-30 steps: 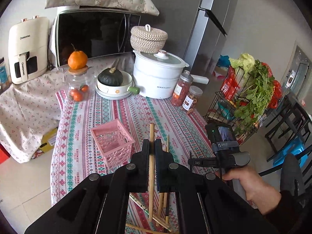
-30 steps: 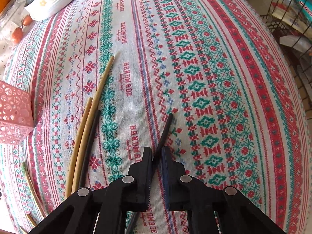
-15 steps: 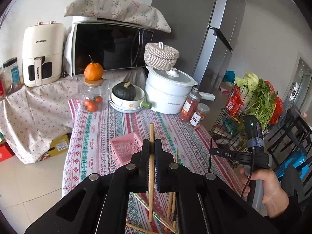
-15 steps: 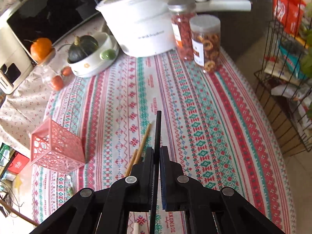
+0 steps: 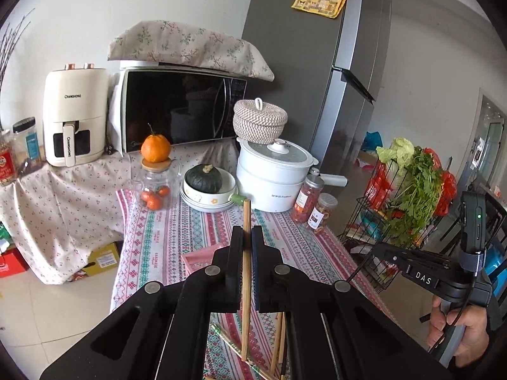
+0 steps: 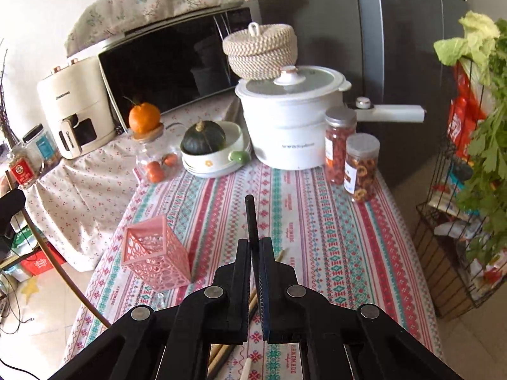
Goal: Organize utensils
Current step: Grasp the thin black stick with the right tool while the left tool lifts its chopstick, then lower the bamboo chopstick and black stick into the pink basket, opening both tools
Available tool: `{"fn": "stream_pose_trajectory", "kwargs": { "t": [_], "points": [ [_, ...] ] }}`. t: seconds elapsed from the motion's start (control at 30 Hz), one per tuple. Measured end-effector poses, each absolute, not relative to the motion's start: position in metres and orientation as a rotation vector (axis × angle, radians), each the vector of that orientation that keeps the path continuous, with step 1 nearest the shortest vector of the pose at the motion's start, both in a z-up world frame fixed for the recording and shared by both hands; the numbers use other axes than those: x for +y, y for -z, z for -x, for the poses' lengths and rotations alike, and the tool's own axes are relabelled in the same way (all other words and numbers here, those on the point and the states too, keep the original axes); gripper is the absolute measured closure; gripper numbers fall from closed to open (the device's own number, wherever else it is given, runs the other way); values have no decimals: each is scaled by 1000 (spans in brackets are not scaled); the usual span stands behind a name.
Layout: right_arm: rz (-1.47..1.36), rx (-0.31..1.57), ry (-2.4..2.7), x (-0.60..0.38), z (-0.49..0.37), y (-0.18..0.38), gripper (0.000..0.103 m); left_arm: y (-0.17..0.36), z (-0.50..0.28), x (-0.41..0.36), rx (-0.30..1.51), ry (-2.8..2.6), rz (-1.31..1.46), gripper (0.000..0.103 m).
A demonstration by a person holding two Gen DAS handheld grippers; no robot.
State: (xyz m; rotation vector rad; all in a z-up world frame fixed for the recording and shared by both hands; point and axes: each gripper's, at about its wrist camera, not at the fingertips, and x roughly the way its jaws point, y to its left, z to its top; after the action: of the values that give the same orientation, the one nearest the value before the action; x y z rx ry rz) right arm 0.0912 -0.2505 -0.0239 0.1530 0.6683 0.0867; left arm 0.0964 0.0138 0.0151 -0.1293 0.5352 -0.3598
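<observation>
My left gripper (image 5: 247, 237) is shut on a wooden chopstick (image 5: 246, 218), held upright above the table. My right gripper (image 6: 254, 250) is shut on a black chopstick (image 6: 251, 218), lifted off the cloth and pointing up. The pink lattice holder (image 6: 152, 259) stands on the patterned tablecloth (image 6: 332, 247) left of the right gripper; in the left wrist view only its rim (image 5: 199, 255) shows behind the fingers. Several more chopsticks (image 5: 279, 345) lie on the cloth below the grippers, also seen in the right wrist view (image 6: 253, 300). The right gripper body (image 5: 424, 272) shows at the right of the left wrist view.
At the table's far end stand a white pot (image 6: 291, 126), two snack jars (image 6: 361, 164), a bowl with a dark squash (image 6: 202, 139) and a glass jar topped by an orange (image 6: 144, 117). A wire rack of vegetables (image 6: 469, 221) stands right of the table. A microwave (image 5: 177, 110) is behind.
Both grippers have risen and tilted up from the table. The right one has lifted the black chopstick off the cloth. The left one keeps its wooden chopstick.
</observation>
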Motion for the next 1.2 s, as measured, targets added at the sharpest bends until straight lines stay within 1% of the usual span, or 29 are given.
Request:
{"fn": "stream_pose_trajectory", "kwargs": {
  "t": [0.17, 0.33, 0.37, 0.47, 0.63, 0.7, 0.73, 0.77, 0.8, 1.07, 1.1, 1.2],
  "points": [
    [-133, 615, -112, -241, -90, 5, 100, -26, -96, 15, 490, 344, 134, 98],
    [-100, 611, -152, -229, -94, -6, 101, -35, -100, 17, 453, 330, 148, 98],
    [-93, 617, -159, -227, -94, -6, 103, -36, -102, 18, 453, 329, 152, 98],
    [-75, 632, -175, -221, -93, -5, 103, -35, -103, 18, 458, 325, 161, 98],
    [-87, 744, -191, -223, -104, 12, 102, -30, -105, 19, 480, 329, 159, 98],
    [-115, 801, -191, -227, -117, 24, 87, -28, -105, 20, 494, 334, 166, 98],
    [-139, 825, -194, -230, -124, 30, 63, -27, -106, 22, 500, 335, 170, 98],
    [-165, 849, -203, -232, -133, 38, 43, -27, -106, 23, 506, 335, 172, 98],
    [-183, 870, -209, -234, -142, 45, 41, -26, -105, 24, 511, 334, 172, 98],
    [-120, 1021, -212, -215, -229, 111, 41, -15, -107, 36, 558, 331, 163, 98],
    [-109, 1040, -213, -211, -239, 121, 42, -12, -108, 38, 565, 330, 164, 98],
    [-76, 1110, -211, -196, -267, 154, 47, -5, -114, 42, 588, 325, 162, 98]
  ]
}}
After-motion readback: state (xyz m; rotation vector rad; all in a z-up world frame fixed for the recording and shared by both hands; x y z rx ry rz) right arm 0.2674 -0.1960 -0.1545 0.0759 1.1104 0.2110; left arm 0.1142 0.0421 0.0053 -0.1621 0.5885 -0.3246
